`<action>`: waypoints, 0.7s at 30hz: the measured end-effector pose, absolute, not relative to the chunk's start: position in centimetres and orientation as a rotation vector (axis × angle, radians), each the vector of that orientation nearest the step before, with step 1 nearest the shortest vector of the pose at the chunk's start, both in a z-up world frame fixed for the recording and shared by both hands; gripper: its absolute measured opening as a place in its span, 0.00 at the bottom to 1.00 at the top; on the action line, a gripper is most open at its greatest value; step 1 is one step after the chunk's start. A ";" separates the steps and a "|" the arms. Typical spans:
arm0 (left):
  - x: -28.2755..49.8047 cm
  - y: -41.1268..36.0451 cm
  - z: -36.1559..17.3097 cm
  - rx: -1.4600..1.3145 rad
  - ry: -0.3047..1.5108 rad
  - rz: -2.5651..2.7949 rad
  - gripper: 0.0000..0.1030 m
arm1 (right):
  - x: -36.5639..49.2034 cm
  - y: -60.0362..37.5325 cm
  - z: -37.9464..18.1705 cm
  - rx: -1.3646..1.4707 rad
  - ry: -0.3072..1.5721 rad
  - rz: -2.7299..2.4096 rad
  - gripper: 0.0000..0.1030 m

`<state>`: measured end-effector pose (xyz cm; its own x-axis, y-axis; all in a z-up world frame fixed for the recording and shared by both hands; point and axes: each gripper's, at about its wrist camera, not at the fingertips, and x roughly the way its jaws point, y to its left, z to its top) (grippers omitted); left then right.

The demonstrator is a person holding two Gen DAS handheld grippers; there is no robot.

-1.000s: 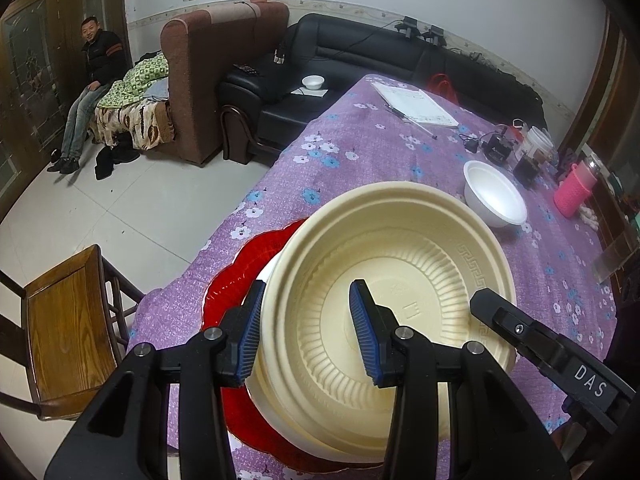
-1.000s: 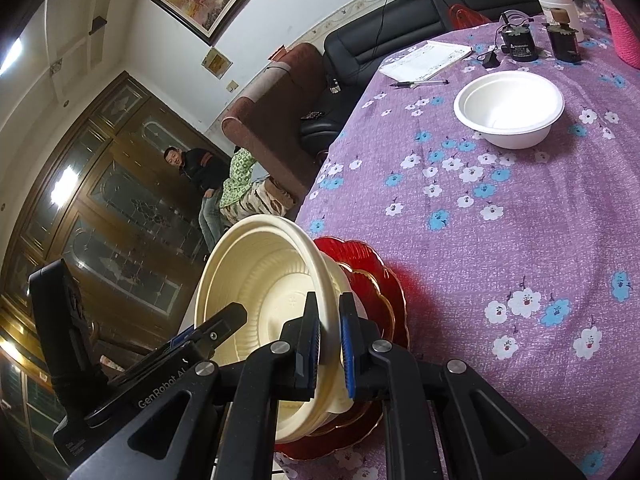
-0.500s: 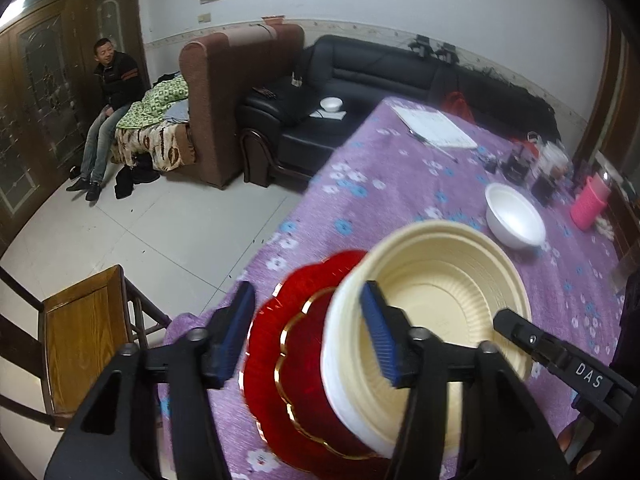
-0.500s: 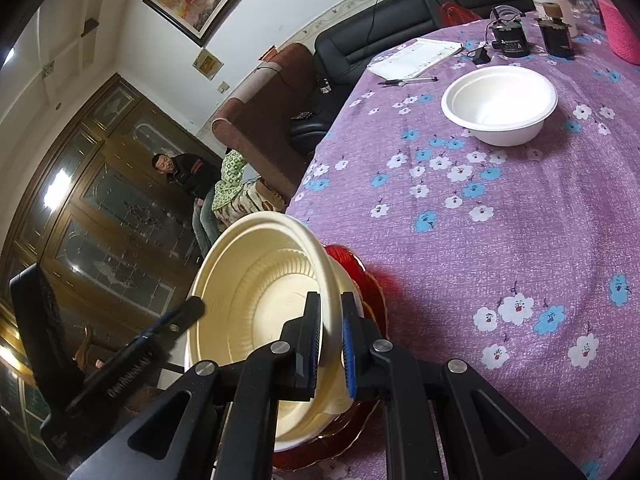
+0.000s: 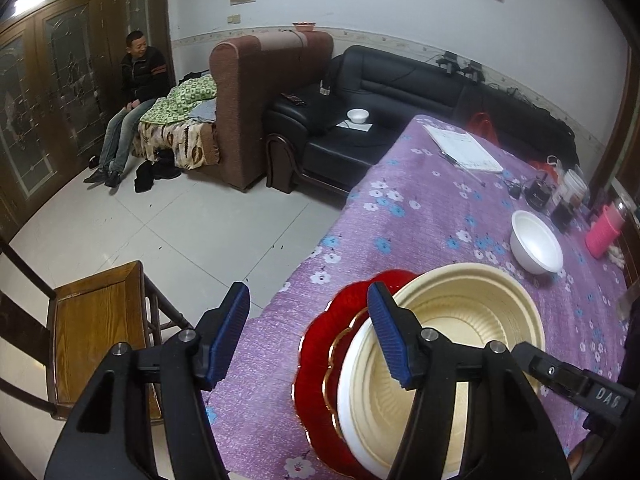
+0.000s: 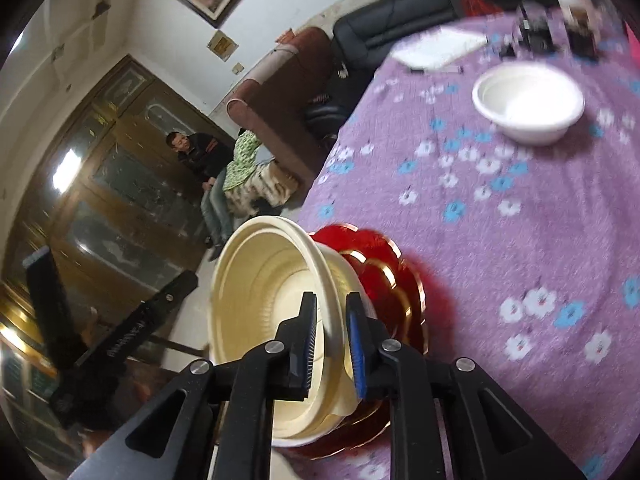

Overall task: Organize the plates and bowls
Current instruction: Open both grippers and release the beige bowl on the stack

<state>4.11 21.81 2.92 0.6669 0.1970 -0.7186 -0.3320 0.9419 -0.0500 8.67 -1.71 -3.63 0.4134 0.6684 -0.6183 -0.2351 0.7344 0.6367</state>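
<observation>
Two red plates (image 5: 320, 344), stacked; one cream bowl (image 5: 472, 320); two white bowls (image 5: 536, 246) (image 5: 357, 115); one pink cup (image 5: 604, 232); one wooden chair (image 5: 92, 332).

The left gripper (image 5: 308, 334) has its blue pads wide apart, with nothing between them. A cream bowl (image 5: 452, 360) sits on a red plate (image 5: 320, 352) at the near edge of the purple table (image 5: 420, 208). A white bowl (image 5: 536, 246) sits near the table's right edge. A wooden chair (image 5: 92, 328) stands on the floor.
</observation>
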 end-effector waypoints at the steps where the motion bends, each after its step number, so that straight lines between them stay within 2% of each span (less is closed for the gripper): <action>1: 4.0 22.0 3.0 -0.185 0.785 0.307 0.59 | 8.8 -1.8 -3.8 0.529 1.014 0.608 0.17; 7: 3.3 22.1 3.7 -0.200 0.768 0.313 0.59 | 9.4 -2.5 -5.0 0.646 1.117 0.636 0.21; 9: 3.2 21.8 4.0 -0.192 0.763 0.310 0.59 | 9.4 -2.5 -4.8 0.631 1.126 0.656 0.39; 12: 3.2 21.1 4.4 -0.180 0.753 0.307 0.59 | 8.9 -2.9 -3.7 0.588 1.098 0.669 0.53; 21: 4.3 16.3 5.8 -0.134 0.749 0.246 0.59 | 9.7 -9.3 -2.5 0.609 0.971 0.599 0.55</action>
<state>4.27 16.33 5.81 0.7052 0.1731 -0.6875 -0.2681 0.9628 -0.0326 9.68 -9.34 -2.49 0.4350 0.7022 -0.5636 -0.1890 0.6832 0.7053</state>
